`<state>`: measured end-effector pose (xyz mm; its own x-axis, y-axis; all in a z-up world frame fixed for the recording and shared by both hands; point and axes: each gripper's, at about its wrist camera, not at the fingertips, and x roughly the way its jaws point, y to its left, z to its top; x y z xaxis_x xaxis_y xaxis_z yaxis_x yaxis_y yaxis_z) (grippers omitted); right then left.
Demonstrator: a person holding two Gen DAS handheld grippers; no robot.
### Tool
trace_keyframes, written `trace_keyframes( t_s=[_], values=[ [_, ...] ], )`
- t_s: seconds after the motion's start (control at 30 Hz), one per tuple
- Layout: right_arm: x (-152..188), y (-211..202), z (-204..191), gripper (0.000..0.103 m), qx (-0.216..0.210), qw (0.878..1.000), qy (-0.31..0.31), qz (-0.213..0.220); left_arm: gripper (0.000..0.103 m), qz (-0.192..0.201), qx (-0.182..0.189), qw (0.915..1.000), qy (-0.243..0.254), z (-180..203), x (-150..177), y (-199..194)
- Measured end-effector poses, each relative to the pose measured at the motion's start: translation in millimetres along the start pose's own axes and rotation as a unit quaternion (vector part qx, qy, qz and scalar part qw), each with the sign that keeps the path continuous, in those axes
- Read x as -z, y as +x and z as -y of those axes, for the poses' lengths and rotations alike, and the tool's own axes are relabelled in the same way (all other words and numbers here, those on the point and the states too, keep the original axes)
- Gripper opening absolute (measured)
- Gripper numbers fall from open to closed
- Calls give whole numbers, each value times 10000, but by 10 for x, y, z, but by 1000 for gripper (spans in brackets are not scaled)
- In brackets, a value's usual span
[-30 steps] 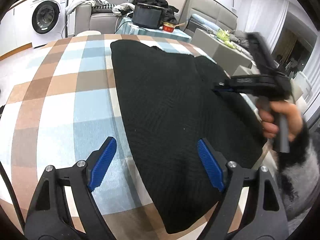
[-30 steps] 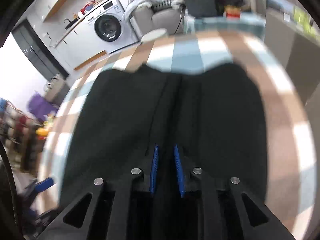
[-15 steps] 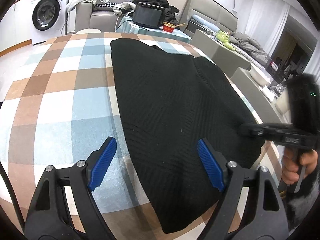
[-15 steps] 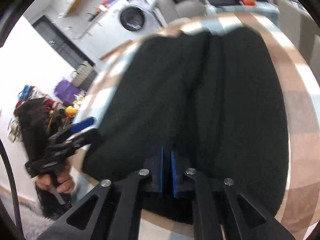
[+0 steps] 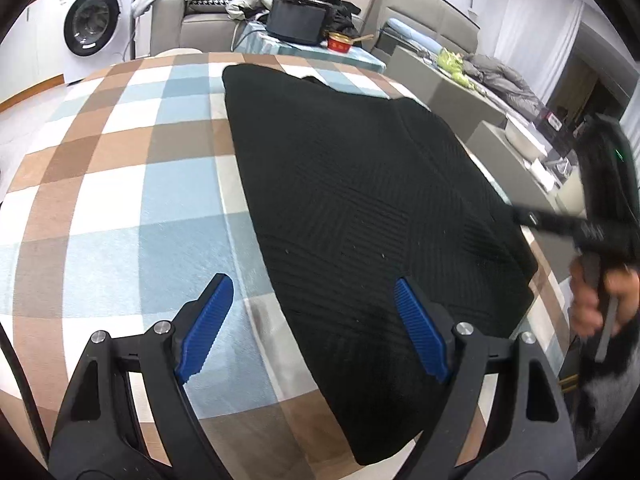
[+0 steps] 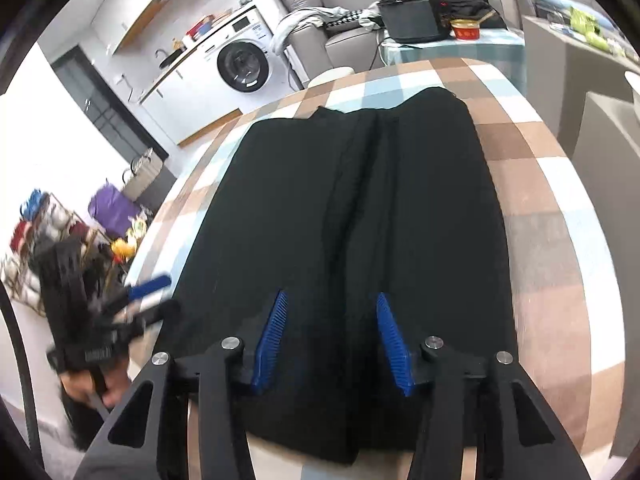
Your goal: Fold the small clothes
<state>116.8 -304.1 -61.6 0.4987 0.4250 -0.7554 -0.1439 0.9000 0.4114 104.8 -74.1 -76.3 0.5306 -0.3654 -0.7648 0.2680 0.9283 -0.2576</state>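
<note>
Black garment (image 6: pixel 360 208) lies flat on the checked tablecloth (image 5: pixel 120 208), long axis running away from both tongs. Right gripper (image 6: pixel 332 336) sits over its near hem, jaws wide, holding nothing – nearer than left gripper (image 5: pixel 312 328), also wide, at the garment's left edge.

Left claw (image 6: pixel 150 294) blurred; black garment's (image 6: pixel 352 240) near hem hidden.

Garment (image 5: pixel 360 208) lies flat on the counter (image 5: pixel 120 208), toward its right side. Left hand-held gripper (image 5: pixel 316 320) over the garment's near left edge; right hand-held gripper (image 6: pixel 332 340) over its near hem. Washing machine (image 5: pixel 94 20) behind the counter, left.
</note>
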Motion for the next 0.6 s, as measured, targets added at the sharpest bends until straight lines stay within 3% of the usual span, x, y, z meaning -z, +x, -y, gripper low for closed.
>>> trace_keyframes(
  t_s=[0.1,0.27,0.37,0.47,0.5,0.6],
  values=[
    [-172,197,210,48,-138,9993,327,-67,81,-178,-46,9998,117,49,40,76],
    [-524,515,177,48,-422,9983,391,-81,81,-254,19,9995,181,65,74,108],
    [-674,703,34,47,-302,9991,253,-122,81,-196,-31,9998,80,-11,37,85],
    [-772,840,-97,28,-180,9997,1,-171,81,-119,-91,9999,-42,-108,-6,58],
    [-773,869,-154,15,-104,9996,-163,-187,81,-105,-103,9999,-82,-141,-22,52],
    [-731,819,-309,10,105,9984,-553,-65,81,-35,-88,9997,-233,-223,-70,18]
  ],
)
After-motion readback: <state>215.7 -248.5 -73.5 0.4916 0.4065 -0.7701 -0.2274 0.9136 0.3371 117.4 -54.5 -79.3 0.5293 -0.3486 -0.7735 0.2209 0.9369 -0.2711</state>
